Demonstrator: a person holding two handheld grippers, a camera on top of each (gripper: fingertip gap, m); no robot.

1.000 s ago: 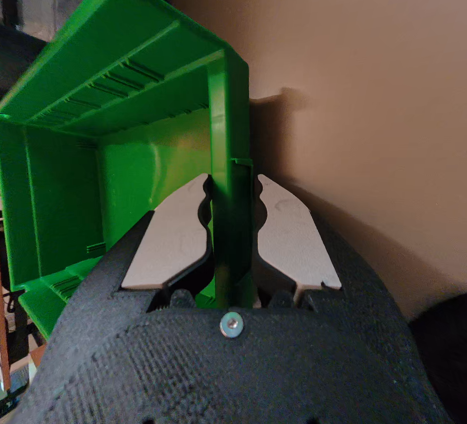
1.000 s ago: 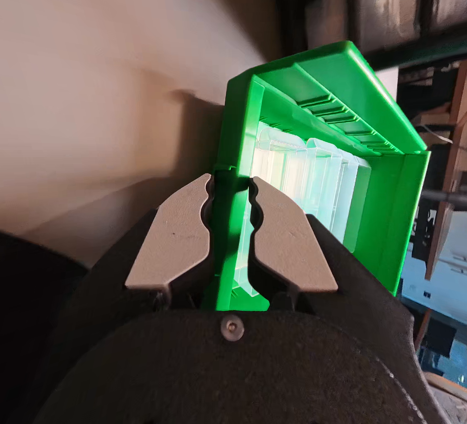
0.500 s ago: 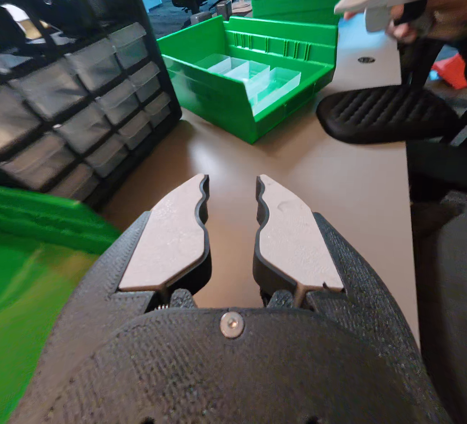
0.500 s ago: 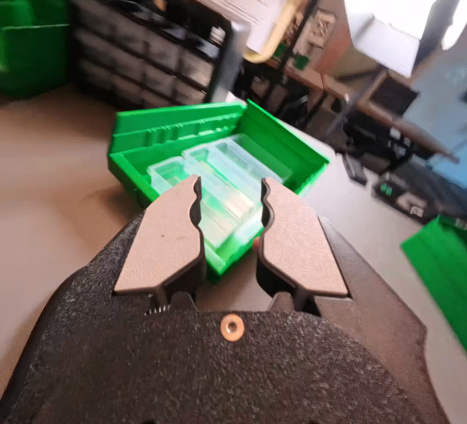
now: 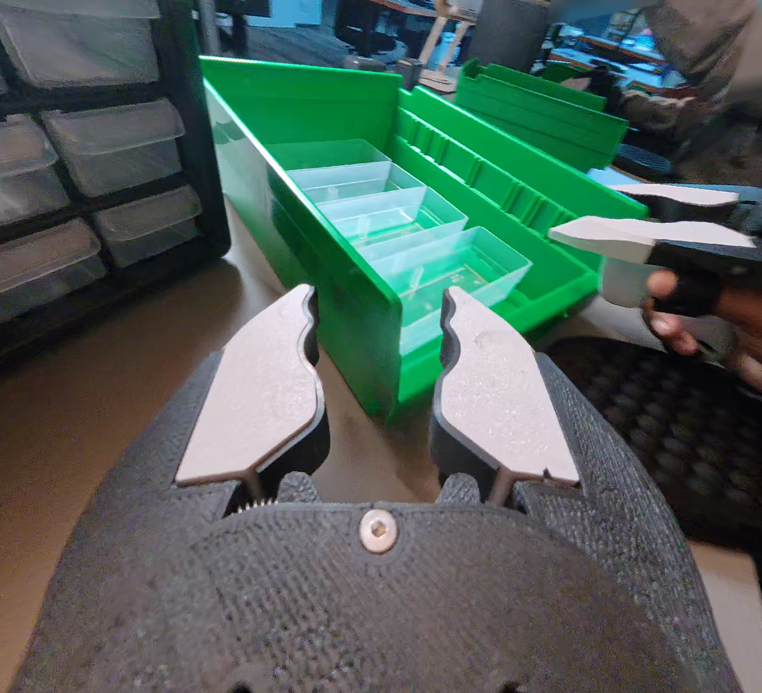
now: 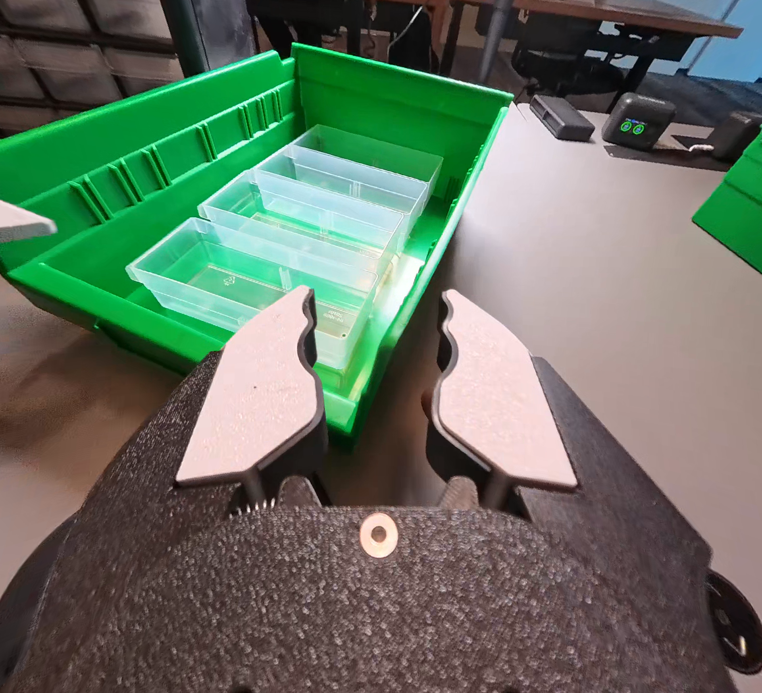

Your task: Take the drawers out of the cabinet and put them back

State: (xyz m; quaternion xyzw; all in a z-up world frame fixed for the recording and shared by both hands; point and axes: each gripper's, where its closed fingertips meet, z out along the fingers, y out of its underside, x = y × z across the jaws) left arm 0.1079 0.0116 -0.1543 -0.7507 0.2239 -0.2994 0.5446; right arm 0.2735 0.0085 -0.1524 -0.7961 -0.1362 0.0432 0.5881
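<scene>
A green bin (image 5: 297, 104) rests on the table and holds several clear plastic drawers (image 5: 445, 273) in a row. The black cabinet (image 5: 103, 145) with clear drawers in its slots stands to the left of it. My left gripper (image 5: 379, 302) is open and empty, with the bin's near corner between its fingers at a distance. My right gripper (image 6: 377, 302) is open and empty, its fingers straddling the bin's right wall (image 6: 453, 219) near the front corner. The clear drawers (image 6: 247, 277) and the cabinet (image 6: 82, 33) also show in the right wrist view. The right gripper also shows in the left wrist view (image 5: 659, 227).
A second green bin (image 5: 536, 116) stands behind the first. Another green bin (image 6: 734, 211) sits at the right edge. A black chair seat (image 5: 659, 425) is at the table's right side. Small black devices (image 6: 639, 124) lie at the table's far end.
A second ago both grippers were shut on the green bin's walls and held it tipped up. They have let go, and the bin now rests flat with both grippers open near its front.
</scene>
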